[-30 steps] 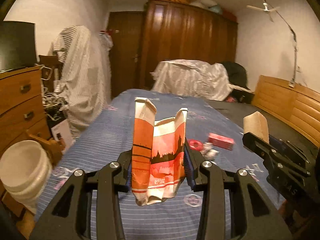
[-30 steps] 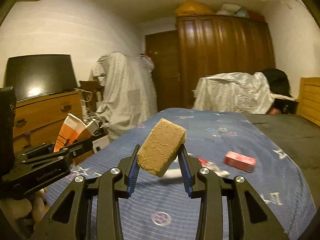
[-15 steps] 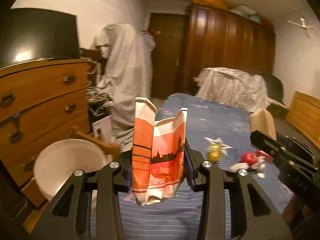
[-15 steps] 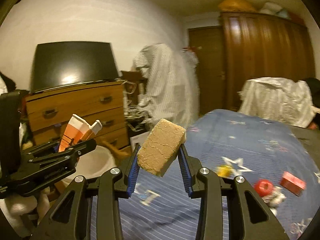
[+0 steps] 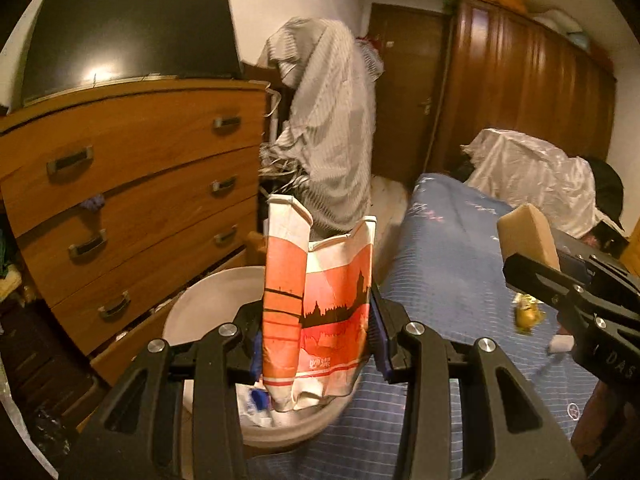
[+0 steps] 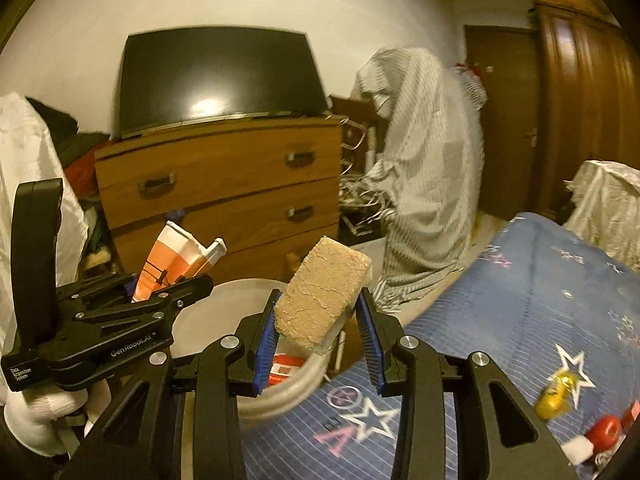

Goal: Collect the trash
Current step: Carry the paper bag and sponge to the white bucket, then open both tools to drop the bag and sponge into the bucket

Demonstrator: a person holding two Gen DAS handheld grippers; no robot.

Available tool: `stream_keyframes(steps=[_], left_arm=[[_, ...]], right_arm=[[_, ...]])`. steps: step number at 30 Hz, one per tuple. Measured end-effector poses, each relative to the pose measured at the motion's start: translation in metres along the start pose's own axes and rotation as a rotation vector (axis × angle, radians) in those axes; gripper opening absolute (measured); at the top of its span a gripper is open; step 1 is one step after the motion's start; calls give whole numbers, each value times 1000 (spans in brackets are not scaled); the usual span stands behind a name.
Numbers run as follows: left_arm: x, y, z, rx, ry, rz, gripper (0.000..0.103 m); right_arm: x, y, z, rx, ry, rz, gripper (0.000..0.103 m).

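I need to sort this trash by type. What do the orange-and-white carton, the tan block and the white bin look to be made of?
The carton: coated, printed paperboard, creased and crumpled at its base. The tan block: likely sponge or foam, rough, porous and matte. The white bin: probably plastic, with a smooth, softly glossy wall.

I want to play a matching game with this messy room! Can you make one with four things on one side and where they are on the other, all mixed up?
Things:
1. orange paper bag
2. tan sponge
3. white bucket
4. yellow wrapper

Places:
A. lying on the blue bedspread
B. on the floor beside the wooden dresser
C. clamped in the left gripper
D. clamped in the right gripper

Pairs: 1-C, 2-D, 3-B, 4-A
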State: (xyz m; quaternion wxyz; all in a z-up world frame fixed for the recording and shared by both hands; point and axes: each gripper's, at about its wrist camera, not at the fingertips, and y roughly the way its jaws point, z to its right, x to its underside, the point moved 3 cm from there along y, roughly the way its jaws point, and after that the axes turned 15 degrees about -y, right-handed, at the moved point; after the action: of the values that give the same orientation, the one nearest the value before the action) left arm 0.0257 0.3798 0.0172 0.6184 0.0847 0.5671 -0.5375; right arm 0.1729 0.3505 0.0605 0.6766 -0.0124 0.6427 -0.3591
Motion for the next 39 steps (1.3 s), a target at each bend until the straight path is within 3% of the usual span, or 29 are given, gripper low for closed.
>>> stream_keyframes(steps=[6,9,14,22,29,39], left_arm=[[-9,13,-31,-41,-30,-24,39],[-11,25,-43,-60,-39,-62,39],[-19,56,-62,-82,-38,-169,40],[-14,108,-96,-121,-52,-342,40],[-4,125,-118,-143,-68,-397,41],[-6,131,-115,-122,-66,-385,41]], right_arm=[[-15,53,-19,-59,-4,-58,39],[-15,89,-23,-115,8,-130,39],[-15,155,-32,-206,4,-291,39],[9,225,-40,-300,21,-481,39],[21,249,-42,-320,5,-531,39],[25,251,-38,-326,1,-527,39]])
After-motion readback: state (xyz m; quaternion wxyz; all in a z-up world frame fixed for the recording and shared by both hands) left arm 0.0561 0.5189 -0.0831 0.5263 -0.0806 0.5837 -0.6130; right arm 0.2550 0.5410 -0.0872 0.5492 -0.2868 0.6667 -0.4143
